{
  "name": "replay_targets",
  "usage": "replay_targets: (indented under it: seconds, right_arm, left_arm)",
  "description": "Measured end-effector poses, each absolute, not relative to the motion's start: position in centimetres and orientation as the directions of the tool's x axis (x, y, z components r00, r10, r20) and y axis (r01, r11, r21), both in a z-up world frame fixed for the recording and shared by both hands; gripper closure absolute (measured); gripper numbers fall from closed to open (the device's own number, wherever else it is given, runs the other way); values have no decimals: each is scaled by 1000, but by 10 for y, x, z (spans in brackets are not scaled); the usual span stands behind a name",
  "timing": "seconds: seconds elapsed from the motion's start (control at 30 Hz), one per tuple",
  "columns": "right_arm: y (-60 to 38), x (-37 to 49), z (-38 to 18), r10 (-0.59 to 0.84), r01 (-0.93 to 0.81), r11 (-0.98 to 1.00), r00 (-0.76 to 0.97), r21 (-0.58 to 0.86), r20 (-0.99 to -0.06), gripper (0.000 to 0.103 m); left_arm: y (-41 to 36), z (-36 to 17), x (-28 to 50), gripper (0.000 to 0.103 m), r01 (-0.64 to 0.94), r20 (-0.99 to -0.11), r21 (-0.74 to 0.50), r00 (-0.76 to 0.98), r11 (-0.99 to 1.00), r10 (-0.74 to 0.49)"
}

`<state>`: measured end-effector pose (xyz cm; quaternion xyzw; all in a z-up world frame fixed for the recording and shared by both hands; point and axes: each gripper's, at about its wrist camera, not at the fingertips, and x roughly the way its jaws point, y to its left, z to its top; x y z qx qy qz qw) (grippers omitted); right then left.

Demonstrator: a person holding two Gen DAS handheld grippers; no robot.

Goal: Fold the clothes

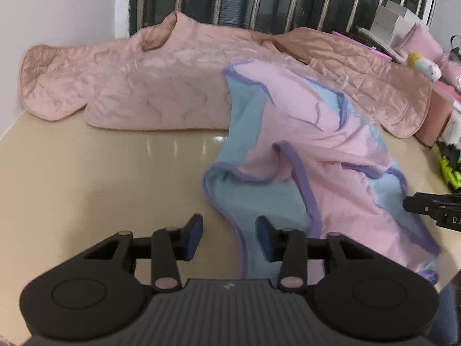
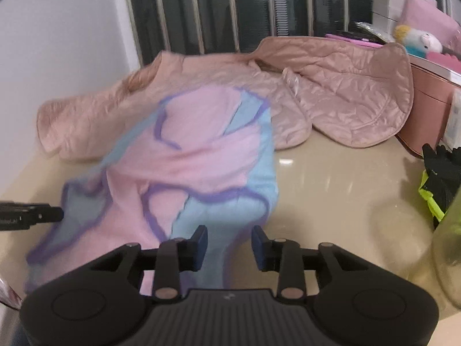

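- The pink and blue garment (image 1: 311, 155) lies crumpled on the glossy beige table (image 1: 100, 173), its far end overlapping a quilted pink jacket (image 1: 138, 86).
- The left gripper (image 1: 229, 238) has its fingers apart over the purple-trimmed hem, pressing on nothing.
- The right gripper (image 2: 229, 246) stands parted above the blue part, the cloth lying beneath its pads, not pinched.

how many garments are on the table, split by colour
pink and blue garment with purple trim: 1
peach-pink quilted jacket: 1
total: 2, both on the beige table
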<state>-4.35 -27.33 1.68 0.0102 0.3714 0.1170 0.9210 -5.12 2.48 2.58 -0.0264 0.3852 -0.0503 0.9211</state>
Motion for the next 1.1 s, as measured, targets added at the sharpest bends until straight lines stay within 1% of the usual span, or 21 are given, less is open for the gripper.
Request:
replay_targets:
  seconds: [0.03, 0.07, 0.23, 0.3, 0.4, 0.43, 0.47, 0.5, 0.53, 0.57, 0.6, 0.67, 0.77, 0.83, 0.87, 0.93, 1.0, 1.03, 1.07, 1.1]
  right_arm:
    - [-274, -44, 15, 225, -202, 973, 694, 115, -684, 102]
    - [-276, -45, 14, 231, -196, 972, 691, 131, -685, 102]
    - [-293, -52, 13, 229, -164, 973, 683, 161, -694, 103]
    - [-296, -55, 12, 243, -180, 970, 675, 164, -697, 103]
    - [-292, -59, 18, 233, -206, 971, 672, 125, -703, 101]
    - [-290, -61, 21, 230, -215, 970, 673, 112, -703, 100]
    - [-289, -64, 27, 233, -227, 968, 683, 102, -692, 94]
    - [-288, -66, 35, 243, -242, 965, 695, 98, -676, 90]
    - [-286, -67, 40, 262, -260, 960, 702, 104, -662, 85]
    - [-285, -67, 46, 284, -278, 954, 706, 114, -649, 77]
    - [-282, -63, 49, 302, -298, 947, 708, 117, -638, 70]
    - [-273, -52, 54, 333, -338, 934, 708, 116, -622, 69]
    - [-263, -20, 62, 306, -330, 941, 734, 76, -606, 69]
    - [-264, 2, 67, 296, -309, 947, 742, 85, -601, 69]
    - [-267, 15, 69, 289, -294, 951, 746, 92, -600, 69]
    - [-272, 37, 71, 275, -268, 958, 749, 104, -603, 69]
    - [-277, 54, 68, 267, -250, 961, 744, 114, -612, 69]
    - [-280, 62, 66, 267, -246, 962, 740, 121, -617, 69]
    - [-280, 71, 65, 270, -247, 961, 736, 126, -621, 69]
    - [-280, 80, 63, 275, -249, 960, 731, 130, -625, 69]
  left_arm:
    - [23, 25, -54, 101, 67, -704, -80, 703, 995, -104]
    - [22, 24, -56, 102, 60, -701, -77, 707, 995, -97]
    - [38, 20, -80, 102, -24, -686, -185, 719, 983, -112]
    - [35, 22, -88, 102, -6, -688, -175, 716, 985, -118]
    - [34, 28, -92, 101, -3, -700, -167, 705, 986, -116]
    - [37, 34, -90, 95, -13, -694, -177, 711, 984, -115]
    - [40, 43, -88, 77, -5, -669, -190, 733, 982, -125]
    - [43, 51, -84, 63, 7, -643, -201, 754, 980, -137]
    - [43, 60, -76, 47, 34, -616, -198, 773, 980, -151]
    - [40, 67, -64, 48, 49, -599, -177, 787, 983, -147]
    - [38, 74, -51, 49, 66, -584, -158, 798, 985, -147]
    - [30, 84, -12, 48, 119, -586, -138, 790, 983, -178]
    - [8, 85, 58, 48, 197, -641, -140, 729, 970, -240]
    - [-10, 78, 91, 48, 209, -676, -86, 706, 974, -211]
    - [-18, 72, 105, 49, 215, -694, -49, 695, 975, -187]
    - [-27, 60, 127, 50, 206, -725, -38, 668, 978, -169]
    - [-31, 49, 144, 68, 192, -746, -59, 644, 980, -171]
    - [-30, 46, 149, 92, 181, -750, -76, 638, 980, -176]
    - [-28, 42, 154, 101, 172, -754, -96, 630, 980, -185]
    - [-24, 41, 155, 101, 159, -751, -120, 631, 980, -195]
